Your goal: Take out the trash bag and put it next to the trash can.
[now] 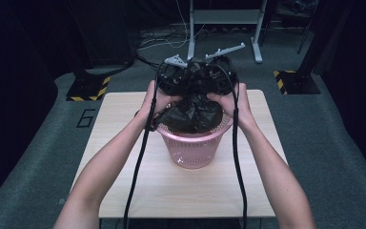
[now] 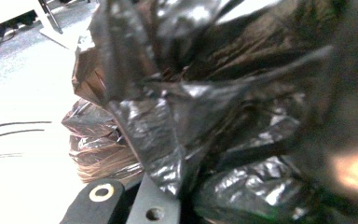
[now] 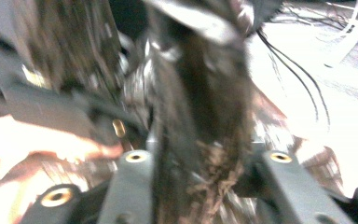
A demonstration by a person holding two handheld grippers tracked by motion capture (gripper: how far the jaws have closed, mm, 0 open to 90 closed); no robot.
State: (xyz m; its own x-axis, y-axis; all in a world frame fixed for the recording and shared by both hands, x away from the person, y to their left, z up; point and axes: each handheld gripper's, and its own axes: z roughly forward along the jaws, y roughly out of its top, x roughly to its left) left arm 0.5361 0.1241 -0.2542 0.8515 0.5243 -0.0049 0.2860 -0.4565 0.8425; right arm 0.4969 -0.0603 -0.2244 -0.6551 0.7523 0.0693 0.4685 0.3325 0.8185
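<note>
Looking down from the high view, we see a pink basket standing near the middle of a light wooden table, lined with a black plastic bag whose top is gathered up above the rim. Both of our hands meet over it: the left gripper and the right gripper sit close together at the bunched top of the bag, cables trailing back along our forearms.

In the right gripper view, a twisted strip of the bag runs up between the two black jaws, which press in on it from both sides. In the left gripper view, crumpled folds of the bag crowd right against the camera; film rises from just beside the jaw bases, but we cannot tell whether those jaws pinch it. Beyond the table, a grey stand rests on dark carpet.
</note>
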